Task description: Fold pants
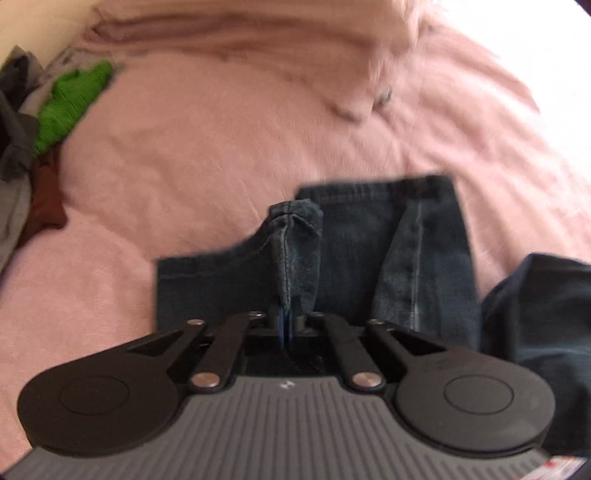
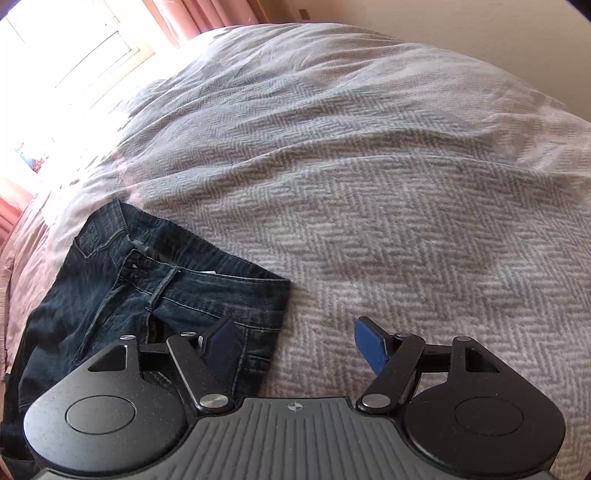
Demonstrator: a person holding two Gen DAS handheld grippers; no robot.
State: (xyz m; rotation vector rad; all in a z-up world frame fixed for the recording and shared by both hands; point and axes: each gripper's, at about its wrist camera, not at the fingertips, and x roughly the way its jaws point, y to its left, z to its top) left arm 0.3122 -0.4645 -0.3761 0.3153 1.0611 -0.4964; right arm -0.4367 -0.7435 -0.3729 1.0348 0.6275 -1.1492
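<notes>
Dark blue jeans lie on the pink blanket in the left wrist view, leg ends pointing away. My left gripper is shut on a pinched-up fold of a jeans leg hem, which stands up between its blue pads. In the right wrist view the waist end of the jeans lies at lower left with the fly and waistband showing. My right gripper is open above the waist's right edge; its left fingertip hangs over the denim, its right fingertip over the grey herringbone bedcover.
A heap of clothes, with a bright green piece, grey and brown items, sits at the left edge of the bed. A pink pillow or bunched blanket lies at the far side. A bright window and pink curtains stand beyond the bed.
</notes>
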